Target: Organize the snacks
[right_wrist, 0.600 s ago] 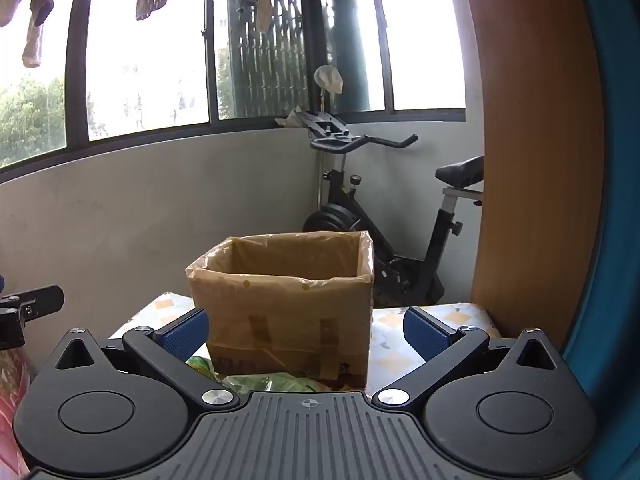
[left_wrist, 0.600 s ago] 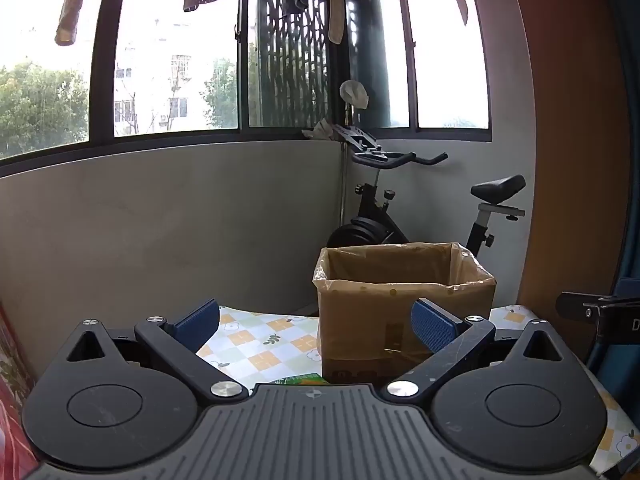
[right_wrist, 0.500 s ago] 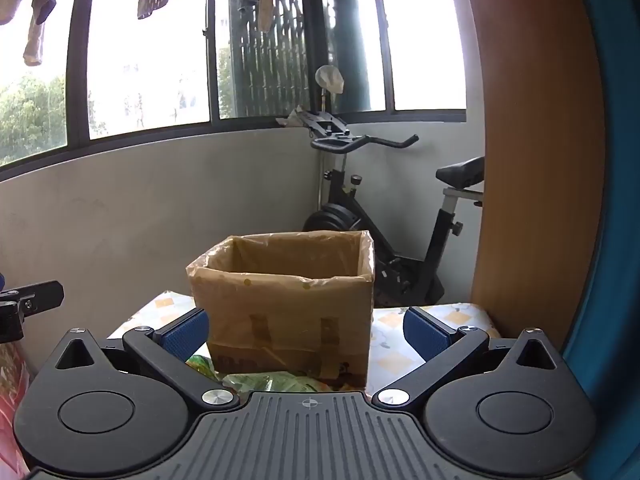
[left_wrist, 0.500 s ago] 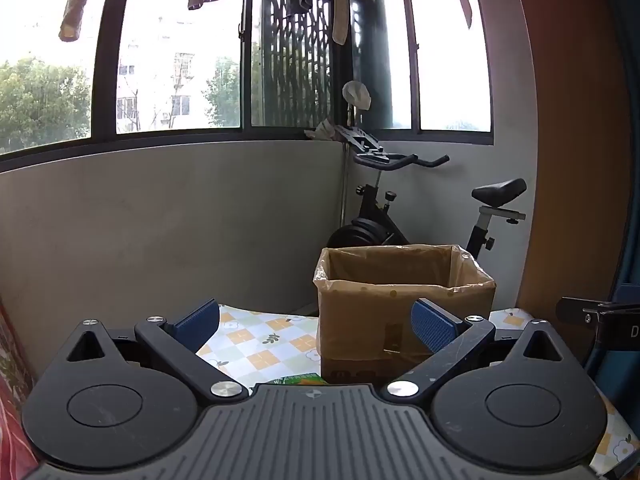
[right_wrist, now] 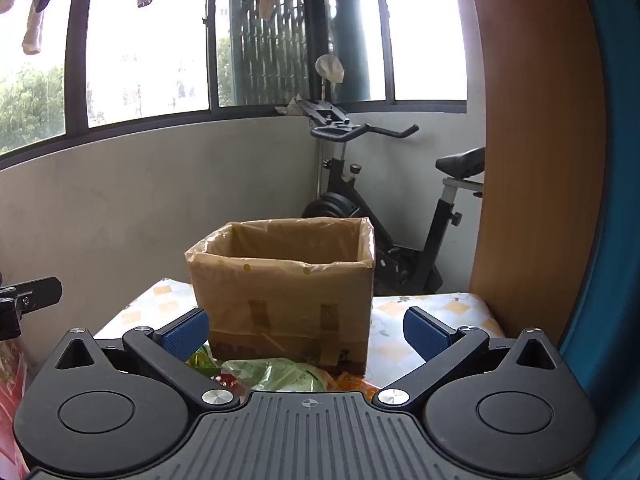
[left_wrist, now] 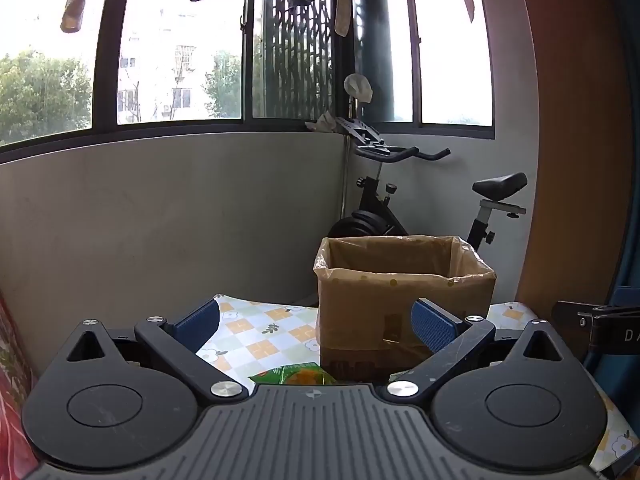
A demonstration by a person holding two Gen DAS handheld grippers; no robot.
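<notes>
A brown cardboard box (left_wrist: 404,304) lined with clear plastic stands open on a table with a checked floral cloth (left_wrist: 260,336); it also shows in the right wrist view (right_wrist: 284,292). Green snack packets (right_wrist: 272,376) lie in front of the box, partly hidden under the gripper body. One green packet (left_wrist: 296,374) shows in the left wrist view. My left gripper (left_wrist: 316,322) is open and empty, held above the table before the box. My right gripper (right_wrist: 306,332) is open and empty, facing the box.
An exercise bike (left_wrist: 400,200) stands behind the table by the grey wall. A wooden panel (right_wrist: 536,160) rises at the right. A red patterned thing (left_wrist: 10,380) sits at the far left. The other gripper's black part (left_wrist: 600,328) shows at the right edge.
Both views have tilted down slightly, so a little more of the snack packets in front of the box shows. Both grippers stay open.
</notes>
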